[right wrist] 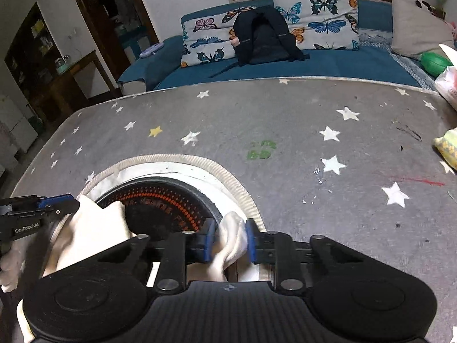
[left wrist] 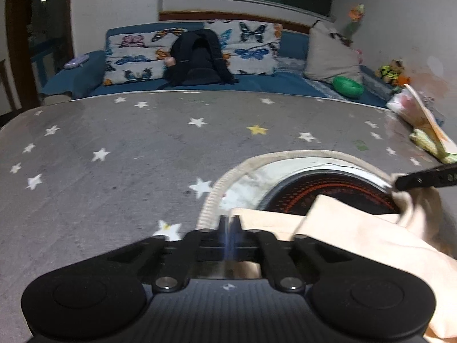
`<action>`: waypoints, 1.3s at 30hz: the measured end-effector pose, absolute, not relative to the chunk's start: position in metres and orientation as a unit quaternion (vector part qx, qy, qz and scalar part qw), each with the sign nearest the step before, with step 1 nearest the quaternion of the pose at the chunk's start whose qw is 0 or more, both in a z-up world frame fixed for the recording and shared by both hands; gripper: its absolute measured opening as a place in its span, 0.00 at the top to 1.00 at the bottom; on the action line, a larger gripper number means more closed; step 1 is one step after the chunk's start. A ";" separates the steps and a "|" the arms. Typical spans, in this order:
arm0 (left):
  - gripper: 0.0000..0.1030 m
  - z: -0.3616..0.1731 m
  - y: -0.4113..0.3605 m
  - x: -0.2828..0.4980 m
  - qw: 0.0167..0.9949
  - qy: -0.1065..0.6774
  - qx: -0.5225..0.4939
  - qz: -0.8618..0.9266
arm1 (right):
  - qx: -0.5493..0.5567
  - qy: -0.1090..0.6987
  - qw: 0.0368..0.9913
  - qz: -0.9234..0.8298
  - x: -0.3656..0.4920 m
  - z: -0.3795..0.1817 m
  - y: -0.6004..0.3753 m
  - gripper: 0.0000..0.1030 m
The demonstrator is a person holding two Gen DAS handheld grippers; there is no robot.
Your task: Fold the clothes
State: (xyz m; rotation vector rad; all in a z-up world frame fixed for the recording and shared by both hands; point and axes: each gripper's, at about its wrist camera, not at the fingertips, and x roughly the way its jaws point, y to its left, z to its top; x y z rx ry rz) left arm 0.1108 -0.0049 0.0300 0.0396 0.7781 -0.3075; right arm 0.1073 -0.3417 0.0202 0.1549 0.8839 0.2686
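A cream garment (left wrist: 357, 228) hangs between both grippers over a grey star-patterned table (left wrist: 114, 171). My left gripper (left wrist: 230, 225) is shut on one edge of the garment; it also shows at the left of the right wrist view (right wrist: 67, 204), pinching the cloth. My right gripper (right wrist: 227, 241) is shut on a bunched fold of the garment (right wrist: 231, 237); its tip reaches in from the right in the left wrist view (left wrist: 400, 184). Below the cloth, a round black disc with red dots (right wrist: 160, 205) sits in a hole in the table, ringed by a ribbed cream rim (right wrist: 200, 161).
A blue sofa (right wrist: 342, 63) with butterfly cushions (right wrist: 322, 11) and a black backpack (right wrist: 265, 37) stands behind the table. A green ball (left wrist: 347, 85), toys and a paper bag (left wrist: 422, 120) lie at the right. A yellow-green cloth (right wrist: 447, 145) sits at the table's right edge.
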 end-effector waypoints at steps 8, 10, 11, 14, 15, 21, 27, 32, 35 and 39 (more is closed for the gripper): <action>1.00 0.065 0.021 0.082 0.953 0.277 -0.016 -0.123 | 0.071 0.326 0.934 0.130 0.081 0.063 -0.345 0.90; 1.00 0.070 0.031 0.083 0.956 0.270 -0.032 -0.113 | 0.067 0.304 0.943 0.117 0.077 0.068 -0.347 0.90; 1.00 0.069 0.032 0.086 0.954 0.278 -0.033 -0.108 | 0.065 0.294 0.947 0.110 0.075 0.070 -0.348 0.90; 0.97 0.060 0.028 0.090 0.944 0.306 -0.027 -0.119 | 0.062 0.327 0.939 0.089 0.088 0.058 -0.352 0.87; 0.95 0.057 0.026 0.089 0.941 0.313 -0.022 -0.127 | 0.058 0.332 0.938 0.085 0.090 0.054 -0.353 0.86; 0.60 0.039 0.002 0.094 0.928 0.344 0.000 -0.146 | 0.052 0.352 0.928 0.112 0.099 0.045 -0.348 0.55; 0.90 0.020 -0.016 0.103 0.919 0.363 0.017 -0.156 | 0.032 0.385 0.915 0.114 0.112 0.018 -0.335 0.53; 0.95 0.030 -0.005 0.095 0.935 0.327 -0.001 -0.139 | 0.007 0.383 0.916 0.116 0.110 0.011 -0.326 0.53; 0.95 0.042 0.009 0.088 0.950 0.292 -0.019 -0.110 | -0.004 0.379 0.919 0.108 0.109 0.010 -0.327 0.53; 0.94 0.041 0.015 0.093 0.948 0.304 -0.010 -0.097 | -0.014 0.374 0.922 0.099 0.109 0.011 -0.327 0.53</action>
